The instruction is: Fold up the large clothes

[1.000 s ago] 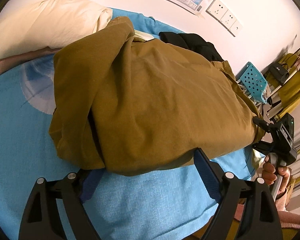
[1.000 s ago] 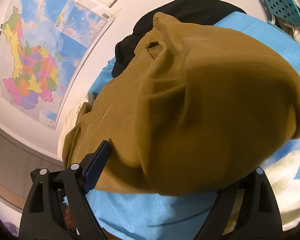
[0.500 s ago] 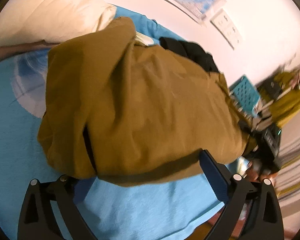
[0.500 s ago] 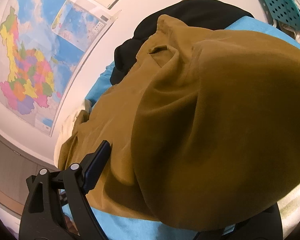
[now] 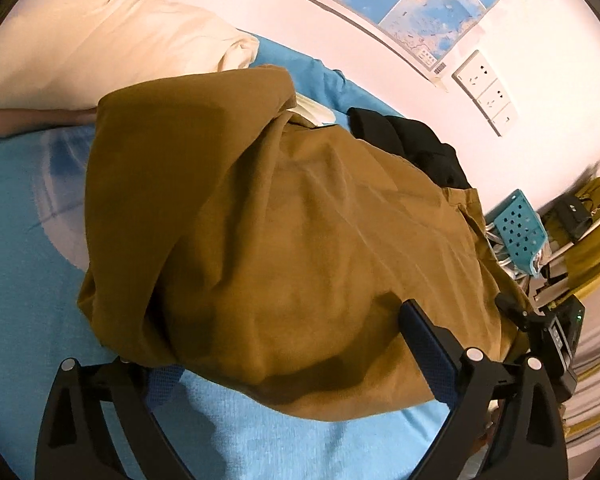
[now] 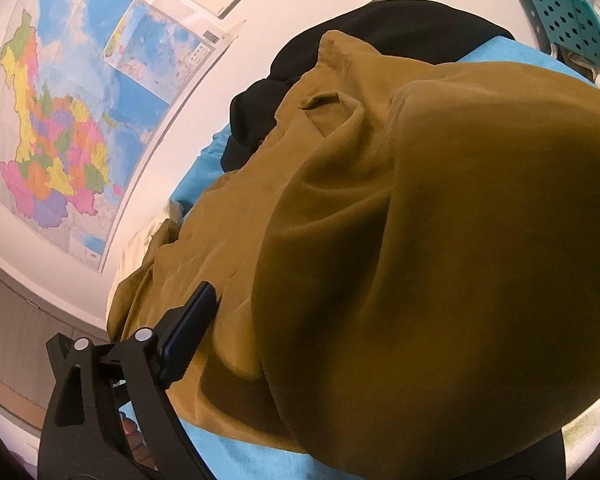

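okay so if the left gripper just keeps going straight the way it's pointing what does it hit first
Most likely the brown garment. The left gripper has its jaws wide open with the garment's near edge bunched between them on the blue bedsheet, so it would push into that fabric almost at once. Exact depth is hard to judge through the fisheye.

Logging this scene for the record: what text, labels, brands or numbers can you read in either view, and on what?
Nothing reads clearly.
Wall map: vertical characters along its left edge and place labels, too small.
Inset map: barcode and legend box, too small.
Brown garment, wall sockets: no visible text.
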`<state>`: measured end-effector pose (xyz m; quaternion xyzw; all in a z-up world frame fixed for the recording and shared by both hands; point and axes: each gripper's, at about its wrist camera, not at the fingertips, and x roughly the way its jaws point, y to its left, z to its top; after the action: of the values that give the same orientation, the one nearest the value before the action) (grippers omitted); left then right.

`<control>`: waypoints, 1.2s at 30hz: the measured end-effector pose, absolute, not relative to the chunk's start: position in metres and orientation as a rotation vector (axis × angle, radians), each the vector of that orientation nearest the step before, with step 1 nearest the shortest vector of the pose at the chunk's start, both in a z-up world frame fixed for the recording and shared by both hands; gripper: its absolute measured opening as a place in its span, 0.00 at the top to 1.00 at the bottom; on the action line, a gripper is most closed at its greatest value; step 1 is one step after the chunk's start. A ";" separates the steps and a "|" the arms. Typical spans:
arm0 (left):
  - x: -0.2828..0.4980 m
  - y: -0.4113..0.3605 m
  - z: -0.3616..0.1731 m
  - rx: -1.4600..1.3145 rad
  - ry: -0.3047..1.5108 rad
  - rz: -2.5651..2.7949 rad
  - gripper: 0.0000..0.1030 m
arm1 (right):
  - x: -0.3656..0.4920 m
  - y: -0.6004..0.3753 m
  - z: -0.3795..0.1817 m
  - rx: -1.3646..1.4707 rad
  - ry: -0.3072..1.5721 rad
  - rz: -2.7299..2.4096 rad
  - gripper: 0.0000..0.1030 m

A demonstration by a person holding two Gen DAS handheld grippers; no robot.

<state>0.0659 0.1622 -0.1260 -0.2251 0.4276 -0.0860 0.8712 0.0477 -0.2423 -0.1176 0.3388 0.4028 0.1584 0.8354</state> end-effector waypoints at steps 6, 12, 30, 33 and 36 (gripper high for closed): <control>0.069 0.164 -0.128 -0.472 0.891 -0.174 0.08 | 0.051 -0.237 -0.116 0.711 0.838 0.333 0.05; 0.070 0.162 -0.128 -0.465 0.892 -0.158 0.07 | 0.054 -0.234 -0.116 0.702 0.815 0.295 0.05; 0.074 0.168 -0.123 -0.443 0.863 -0.127 0.29 | 0.056 -0.238 -0.119 0.696 0.811 0.284 0.20; 0.076 0.168 -0.126 -0.460 0.866 -0.147 0.24 | 0.058 -0.235 -0.117 0.697 0.808 0.291 0.14; 0.080 0.163 -0.128 -0.456 0.861 -0.177 0.10 | 0.061 -0.232 -0.116 0.694 0.812 0.293 0.10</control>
<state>0.0799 0.1630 -0.1284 -0.2188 0.4133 -0.0849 0.8799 0.0612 -0.2324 -0.1164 0.3294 0.3858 0.1389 0.8505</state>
